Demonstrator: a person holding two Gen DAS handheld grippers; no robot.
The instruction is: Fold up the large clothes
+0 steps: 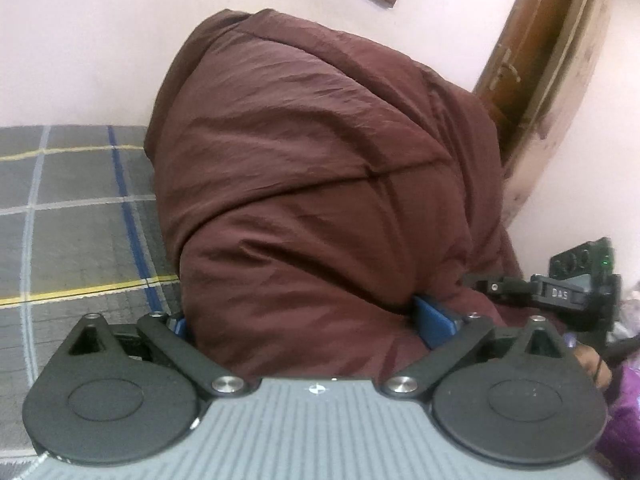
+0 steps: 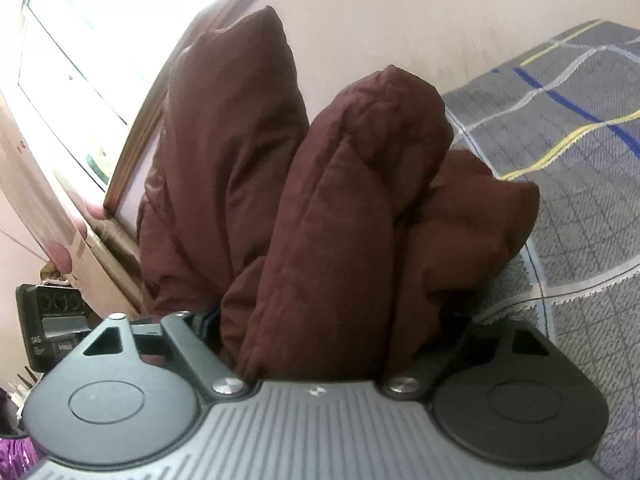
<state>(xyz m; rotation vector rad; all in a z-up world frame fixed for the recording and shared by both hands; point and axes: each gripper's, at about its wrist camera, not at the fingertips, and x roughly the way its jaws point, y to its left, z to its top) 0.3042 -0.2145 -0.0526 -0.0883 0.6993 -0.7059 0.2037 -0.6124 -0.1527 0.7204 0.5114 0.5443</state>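
Observation:
A bulky maroon padded jacket [image 1: 312, 168] fills the left wrist view, bunched and lifted over the grey checked bed cover [image 1: 72, 216]. My left gripper [image 1: 312, 320] is closed on a thick fold of it; a blue finger pad [image 1: 434, 322] shows at the fabric's edge. In the right wrist view the same jacket [image 2: 332, 216] stands in puffy folds. My right gripper [image 2: 316, 344] is closed on a thick wad of it; its fingertips are buried in the cloth. The right gripper's body [image 1: 560, 292] shows at the left view's right edge.
The bed cover [image 2: 580, 152] extends to the right in the right wrist view. A pale wall [image 1: 80, 40] stands behind, with a wooden door frame [image 1: 552, 60] on the right. A bright window [image 2: 72, 60] with a wooden frame is at the left. Purple fabric [image 1: 624, 408] lies at the right edge.

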